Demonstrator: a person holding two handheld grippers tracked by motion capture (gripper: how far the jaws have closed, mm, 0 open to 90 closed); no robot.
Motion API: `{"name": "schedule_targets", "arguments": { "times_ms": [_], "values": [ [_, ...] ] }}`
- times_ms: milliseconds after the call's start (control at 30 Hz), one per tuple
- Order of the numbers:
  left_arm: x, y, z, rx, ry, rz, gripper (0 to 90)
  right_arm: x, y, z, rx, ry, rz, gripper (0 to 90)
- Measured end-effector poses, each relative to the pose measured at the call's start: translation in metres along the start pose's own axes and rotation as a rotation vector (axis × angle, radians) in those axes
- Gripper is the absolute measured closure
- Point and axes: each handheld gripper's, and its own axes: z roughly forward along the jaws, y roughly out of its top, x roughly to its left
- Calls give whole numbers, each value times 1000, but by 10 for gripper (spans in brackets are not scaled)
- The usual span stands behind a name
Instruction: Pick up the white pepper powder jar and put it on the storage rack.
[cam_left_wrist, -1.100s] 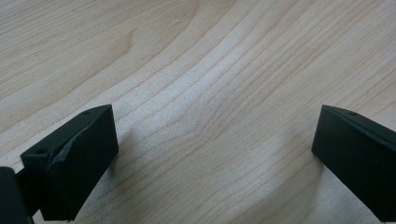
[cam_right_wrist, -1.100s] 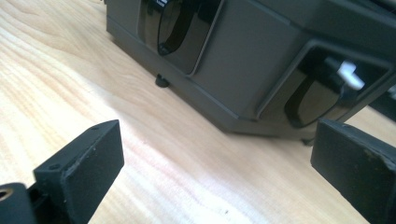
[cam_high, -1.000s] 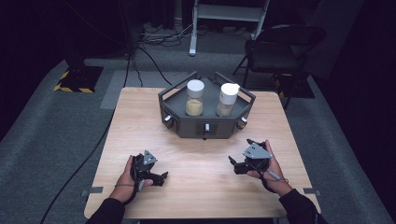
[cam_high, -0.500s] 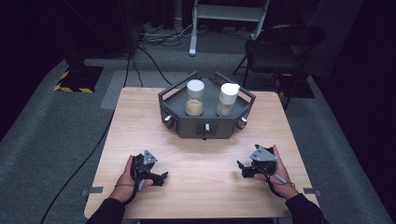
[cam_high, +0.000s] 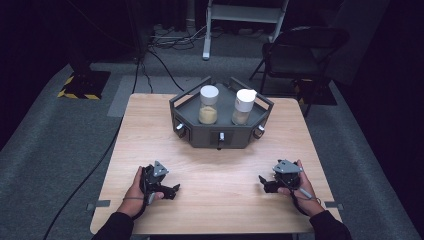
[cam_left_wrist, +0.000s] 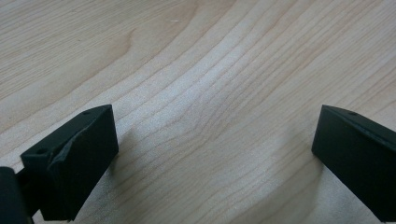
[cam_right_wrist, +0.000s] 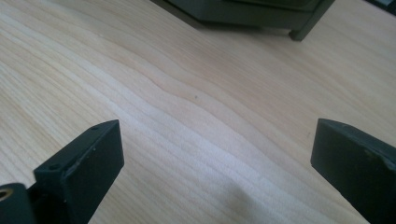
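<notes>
Two clear jars with white lids stand side by side in a dark grey six-sided tray (cam_high: 200, 134) at the back middle of the wooden table (cam_high: 220, 165). Tan contents fill the lower part of the left jar (cam_high: 209, 105) and the right jar (cam_high: 243, 106). My left gripper (cam_high: 172, 190) rests low on the table near the front left, held by a hand, its jaws pointing right. My right gripper (cam_high: 263, 182) sits near the front right, jaws pointing left. In the left gripper view my left gripper (cam_left_wrist: 215, 158) is open over bare wood. My right gripper (cam_right_wrist: 215, 163) is open too, nothing between its jaws.
The tray's dark base (cam_right_wrist: 252, 9) shows at the top of the right gripper view. A folding chair (cam_high: 300, 50) and a white stand (cam_high: 240, 15) are behind the table. Cables (cam_high: 150, 55) run across the grey floor at the left.
My right gripper has dropped a little and drawn back toward the front right edge. My left gripper has stayed put.
</notes>
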Motion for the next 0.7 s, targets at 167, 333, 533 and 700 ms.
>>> {"name": "schedule_targets", "arguments": {
  "times_ms": [167, 333, 533, 700],
  "values": [
    [0, 0, 0, 0, 0, -1, 0, -6, -1, 1, 30, 5, 37, 23],
    [0, 0, 0, 0, 0, -1, 0, -11, -1, 3, 55, 10, 64, 22],
    [0, 0, 0, -1, 0, -2, 0, -16, -1, 5, 79, 6, 106, 23],
    [0, 0, 0, -1, 0, -2, 0, -19, -1, 8, 97, 0, 135, 23]
  ]
}}
